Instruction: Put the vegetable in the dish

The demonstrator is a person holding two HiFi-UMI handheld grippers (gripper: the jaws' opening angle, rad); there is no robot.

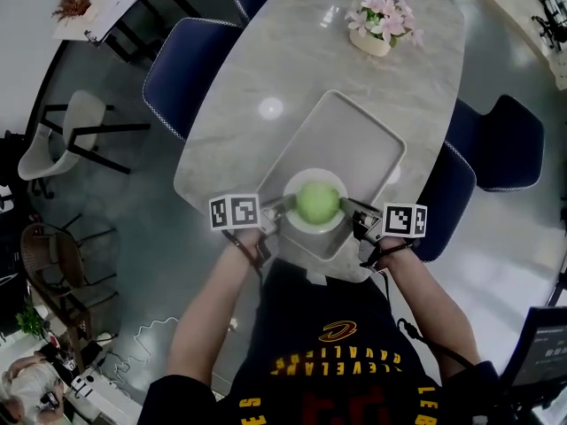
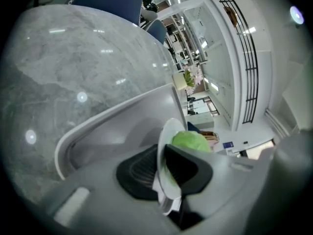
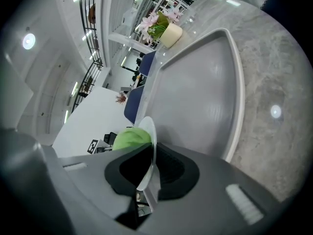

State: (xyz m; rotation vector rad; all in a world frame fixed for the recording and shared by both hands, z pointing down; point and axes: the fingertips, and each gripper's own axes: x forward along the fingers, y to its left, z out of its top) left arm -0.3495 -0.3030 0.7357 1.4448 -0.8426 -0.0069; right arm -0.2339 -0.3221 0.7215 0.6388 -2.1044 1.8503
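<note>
Already the green cabbage [image 1: 316, 201] sits in the white dish [image 1: 312, 175], its rim pinched by left gripper [image 1: 282, 209] and right gripper [image 1: 347, 206]; uneven lifting could roll it onto the tray [image 1: 345, 135].

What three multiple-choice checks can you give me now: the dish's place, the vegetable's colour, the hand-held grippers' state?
1. The dish lies: A over the near end of the tray; B past its far end; C left of it.
2. The vegetable is: A red; B green; C orange.
3. The left hand-held gripper and right hand-held gripper are: A both open; B only left shut; C both shut on the dish rim.
1A, the head view shows it there; 2B, green in every view; 3C, each gripper view shows the rim between its jaws.
</note>
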